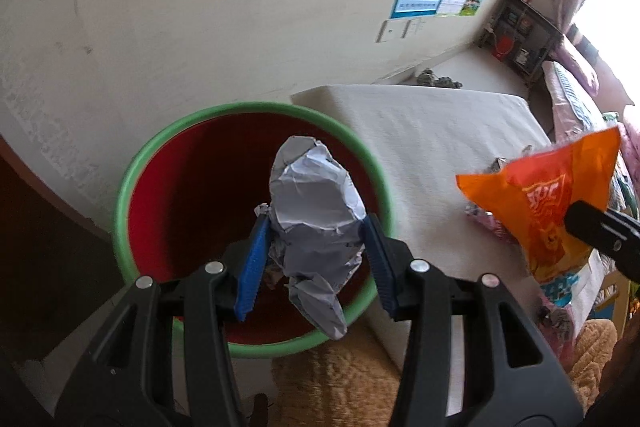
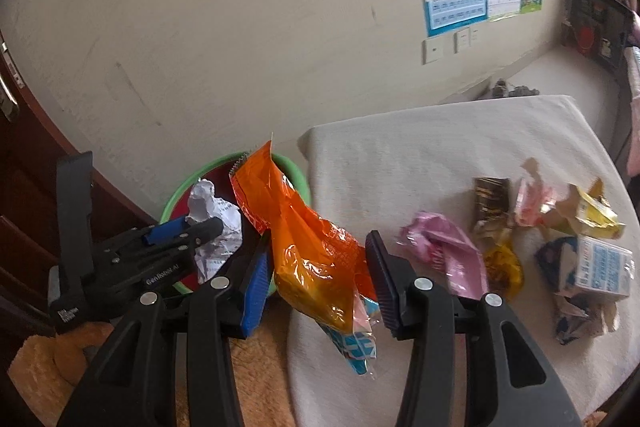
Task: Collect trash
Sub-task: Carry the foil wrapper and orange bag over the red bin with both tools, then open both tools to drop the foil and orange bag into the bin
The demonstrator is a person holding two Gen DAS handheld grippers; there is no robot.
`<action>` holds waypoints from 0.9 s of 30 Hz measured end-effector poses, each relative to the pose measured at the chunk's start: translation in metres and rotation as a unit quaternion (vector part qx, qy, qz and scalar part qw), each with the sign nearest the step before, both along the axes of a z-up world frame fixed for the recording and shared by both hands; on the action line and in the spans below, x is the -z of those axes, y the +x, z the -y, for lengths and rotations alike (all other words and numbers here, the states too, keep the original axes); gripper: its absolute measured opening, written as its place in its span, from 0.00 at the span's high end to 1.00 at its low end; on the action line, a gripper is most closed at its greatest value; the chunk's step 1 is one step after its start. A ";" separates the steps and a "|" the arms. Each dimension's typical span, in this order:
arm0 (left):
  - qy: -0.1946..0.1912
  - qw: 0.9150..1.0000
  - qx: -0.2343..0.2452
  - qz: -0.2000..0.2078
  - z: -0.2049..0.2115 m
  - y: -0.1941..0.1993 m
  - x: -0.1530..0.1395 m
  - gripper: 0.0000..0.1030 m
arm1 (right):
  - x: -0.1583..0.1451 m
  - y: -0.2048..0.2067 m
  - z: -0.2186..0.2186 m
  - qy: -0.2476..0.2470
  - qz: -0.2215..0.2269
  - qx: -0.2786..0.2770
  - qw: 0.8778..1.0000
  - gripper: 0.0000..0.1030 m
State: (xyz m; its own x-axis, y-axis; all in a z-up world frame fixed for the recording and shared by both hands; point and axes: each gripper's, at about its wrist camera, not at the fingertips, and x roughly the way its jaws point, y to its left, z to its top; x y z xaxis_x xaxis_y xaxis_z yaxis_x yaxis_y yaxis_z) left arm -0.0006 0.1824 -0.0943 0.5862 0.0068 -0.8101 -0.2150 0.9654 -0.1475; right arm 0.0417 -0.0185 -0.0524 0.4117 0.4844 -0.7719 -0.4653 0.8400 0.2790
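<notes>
A red bin with a green rim (image 1: 140, 163) stands on the floor by the wall, left of a low table under a white cloth (image 1: 432, 131). My left gripper (image 1: 316, 231) is shut on a crumpled ball of white paper (image 1: 312, 203) and holds it over the bin's mouth. My right gripper (image 2: 316, 259) is shut on an orange snack bag (image 2: 304, 239), which hangs above the table's left edge next to the bin (image 2: 298, 171). In the right wrist view the left gripper (image 2: 192, 227) with its paper (image 2: 216, 211) shows over the bin. The orange bag (image 1: 548, 195) appears at the right of the left wrist view.
Several more wrappers lie on the table (image 2: 400, 163): a pink one (image 2: 444, 247), a dark brown one (image 2: 490, 201), a yellow one (image 2: 596, 215) and a blue-and-white carton (image 2: 600, 267). A tan fuzzy cushion (image 1: 340, 379) lies below the bin. A dark wooden door (image 2: 24, 195) stands at the left.
</notes>
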 end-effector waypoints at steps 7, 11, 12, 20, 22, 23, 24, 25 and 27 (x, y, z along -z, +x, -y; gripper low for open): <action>0.002 1.000 -0.026 -0.007 -0.026 -0.009 0.012 0.56 | 0.010 0.007 -0.034 0.005 -0.019 -0.019 1.000 0.56; 0.000 0.999 -0.036 -0.013 -0.036 -0.011 0.016 0.56 | 0.015 0.013 -0.049 0.013 -0.037 -0.023 0.999 0.56; 0.000 0.999 -0.038 -0.014 -0.038 -0.012 0.017 0.56 | 0.015 0.016 -0.054 0.016 -0.041 -0.023 0.999 0.56; -0.004 0.998 -0.053 -0.025 -0.055 -0.019 0.025 0.56 | 0.014 0.034 -0.080 0.050 -0.067 -0.027 0.996 0.56; -0.007 0.998 -0.056 -0.027 -0.057 -0.020 0.026 0.56 | 0.016 0.035 -0.085 0.059 -0.075 -0.027 0.995 0.56; -0.008 0.998 -0.057 -0.028 -0.058 -0.020 0.027 0.56 | 0.017 0.035 -0.086 0.063 -0.079 -0.027 0.995 0.56; -0.008 0.998 -0.057 -0.029 -0.059 -0.021 0.027 0.56 | 0.018 0.035 -0.088 0.068 -0.084 -0.027 0.994 0.56; -0.008 0.998 -0.058 -0.030 -0.060 -0.021 0.027 0.56 | 0.018 0.035 -0.089 0.071 -0.086 -0.028 0.993 0.56; -0.009 0.998 -0.058 -0.030 -0.061 -0.022 0.027 0.56 | 0.019 0.034 -0.092 0.076 -0.086 -0.030 0.993 0.56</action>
